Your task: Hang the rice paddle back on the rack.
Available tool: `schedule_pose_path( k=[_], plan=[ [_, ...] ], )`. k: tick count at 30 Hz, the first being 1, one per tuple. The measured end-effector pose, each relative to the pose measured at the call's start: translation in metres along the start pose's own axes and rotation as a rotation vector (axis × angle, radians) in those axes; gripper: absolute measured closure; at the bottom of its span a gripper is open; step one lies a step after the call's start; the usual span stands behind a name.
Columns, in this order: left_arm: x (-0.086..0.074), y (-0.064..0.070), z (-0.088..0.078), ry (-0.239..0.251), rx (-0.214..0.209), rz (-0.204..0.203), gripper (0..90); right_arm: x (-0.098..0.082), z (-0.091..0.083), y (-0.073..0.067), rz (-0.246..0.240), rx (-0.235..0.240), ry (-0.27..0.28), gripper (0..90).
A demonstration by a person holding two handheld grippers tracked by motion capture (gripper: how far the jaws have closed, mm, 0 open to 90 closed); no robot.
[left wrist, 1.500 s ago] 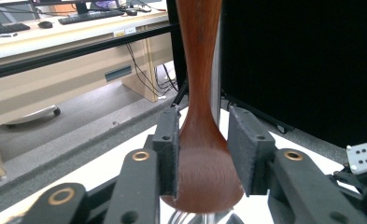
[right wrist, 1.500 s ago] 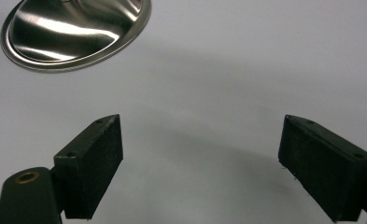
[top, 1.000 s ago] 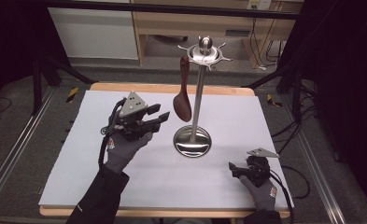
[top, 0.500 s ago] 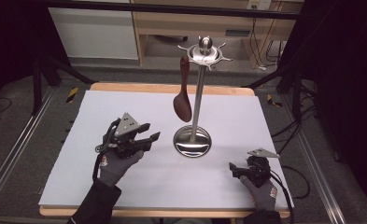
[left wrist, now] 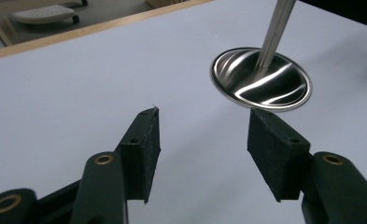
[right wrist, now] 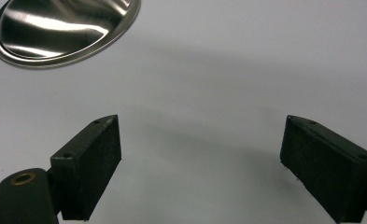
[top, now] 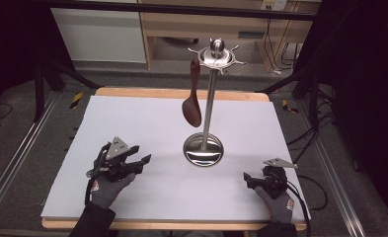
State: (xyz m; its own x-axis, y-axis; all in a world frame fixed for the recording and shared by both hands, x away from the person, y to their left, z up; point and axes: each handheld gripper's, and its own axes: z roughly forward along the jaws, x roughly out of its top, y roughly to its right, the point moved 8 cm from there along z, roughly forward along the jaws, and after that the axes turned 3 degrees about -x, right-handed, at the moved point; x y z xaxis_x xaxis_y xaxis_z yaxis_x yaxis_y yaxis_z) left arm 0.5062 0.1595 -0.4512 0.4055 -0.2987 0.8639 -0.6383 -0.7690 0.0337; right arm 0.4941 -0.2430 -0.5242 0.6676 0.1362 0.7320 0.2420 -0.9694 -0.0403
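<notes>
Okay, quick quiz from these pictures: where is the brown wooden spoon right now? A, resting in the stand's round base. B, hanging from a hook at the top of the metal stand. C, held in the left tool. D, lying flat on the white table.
B: the wooden spoon hangs bowl-down from a hook at the top of the metal stand, clear of the table; the left tool is open and holds nothing.

My left gripper (top: 143,159): black body, grey three-cornered top plate, black cable | its pads (left wrist: 148,154): matte black, foam-textured, brass-ringed pivots, small screw holes | my right gripper (top: 248,178): same black build, grey plate, trailing cable | my gloves (top: 107,190): grey knit, red-marked cuffs | my sleeves (top: 90,224): dark
</notes>
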Motion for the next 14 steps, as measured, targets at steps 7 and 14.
schedule_pose_path(
  k=[7,14],
  plan=[
    [-0.035,-0.023,-0.010,-0.022,0.057,-0.052,39.6,-0.003,0.000,0.003,0.012,-0.002,-0.004,12.5],
    [-0.054,-0.039,-0.020,-0.034,0.104,-0.086,37.8,-0.004,0.000,0.005,0.016,-0.005,-0.006,12.4]
  ],
)
